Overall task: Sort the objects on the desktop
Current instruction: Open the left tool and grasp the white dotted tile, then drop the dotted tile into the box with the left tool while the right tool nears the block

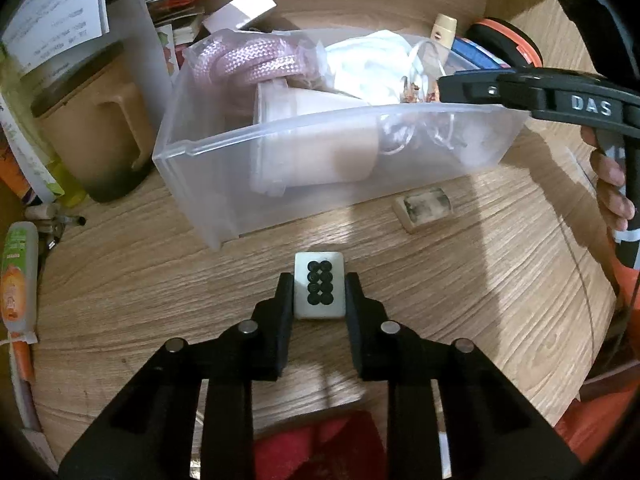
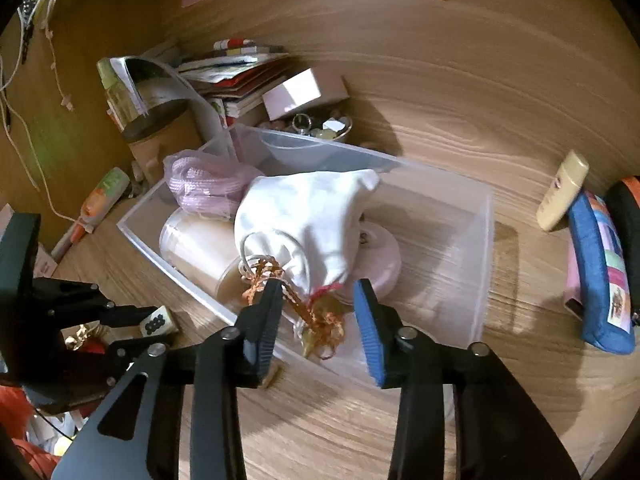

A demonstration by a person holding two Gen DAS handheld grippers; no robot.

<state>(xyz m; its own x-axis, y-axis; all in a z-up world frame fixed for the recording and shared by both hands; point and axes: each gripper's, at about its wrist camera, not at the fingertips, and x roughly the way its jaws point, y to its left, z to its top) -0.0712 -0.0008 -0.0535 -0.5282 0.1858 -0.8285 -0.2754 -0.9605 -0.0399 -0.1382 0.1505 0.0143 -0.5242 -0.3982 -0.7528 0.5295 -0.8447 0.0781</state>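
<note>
My left gripper [image 1: 319, 292] is shut on a white mahjong tile [image 1: 320, 285] with black dots, low over the wooden desk; the tile also shows in the right wrist view [image 2: 158, 321]. A clear plastic bin [image 1: 224, 152] stands just beyond it and holds a pink cord [image 1: 256, 60], a white cup [image 1: 316, 152] and a white drawstring pouch [image 2: 308, 216]. My right gripper [image 2: 318, 300] is open over the bin's near edge [image 2: 192, 280], above the pouch's gold tassel [image 2: 320, 320]. A second tile [image 1: 425, 208] lies on the desk by the bin.
A tan mug [image 1: 92, 128], papers [image 1: 52, 12] and a tube [image 1: 18, 276] crowd the left. A blue pouch [image 2: 600, 272] and a cream bottle [image 2: 562, 190] lie right of the bin. A white box [image 2: 304, 92] and a bowl of trinkets [image 2: 320, 126] sit behind it.
</note>
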